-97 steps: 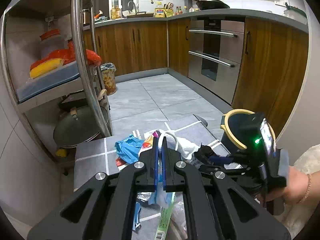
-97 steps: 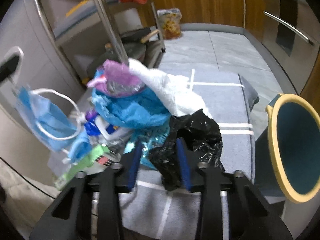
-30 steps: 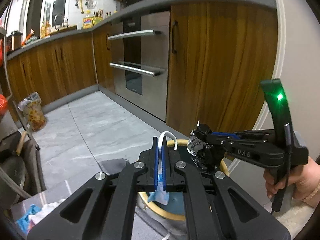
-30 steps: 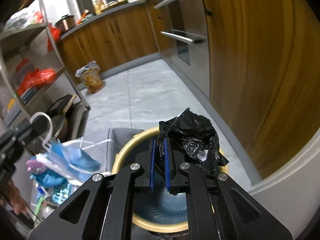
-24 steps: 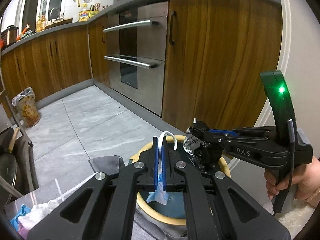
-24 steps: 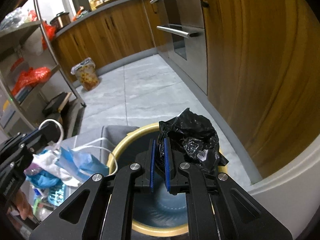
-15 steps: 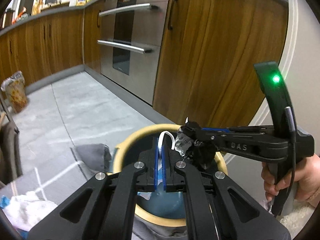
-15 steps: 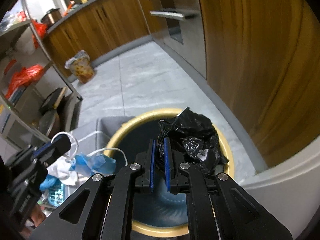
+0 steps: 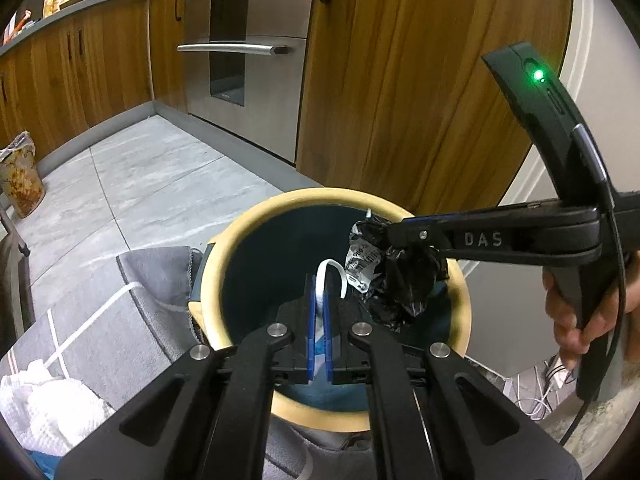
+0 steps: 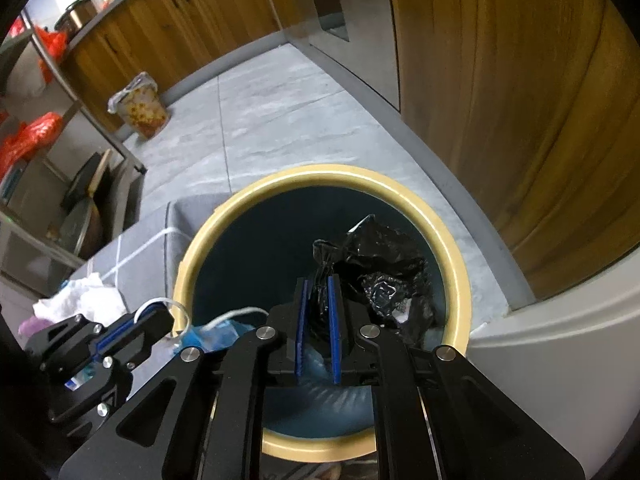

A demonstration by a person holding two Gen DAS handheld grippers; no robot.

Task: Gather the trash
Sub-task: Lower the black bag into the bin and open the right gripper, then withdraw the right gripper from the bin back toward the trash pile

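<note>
While we held our two grippers over the round blue bin with the yellow rim (image 10: 456, 264), nothing was dropped yet. Our left gripper (image 9: 319, 322) pinched the blue face mask (image 10: 212, 334), our right gripper (image 10: 317, 312) pinched the crumpled black plastic bag (image 10: 384, 276), and more trash (image 9: 44, 404) waited on the grey cloth (image 9: 112, 344).

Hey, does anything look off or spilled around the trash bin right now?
Nothing has spilled. The right gripper holds a black plastic bag over the yellow-rimmed bin, and the left gripper pinches a blue face mask at the bin's rim. A white towel and other litter remain on the grey mat.
</note>
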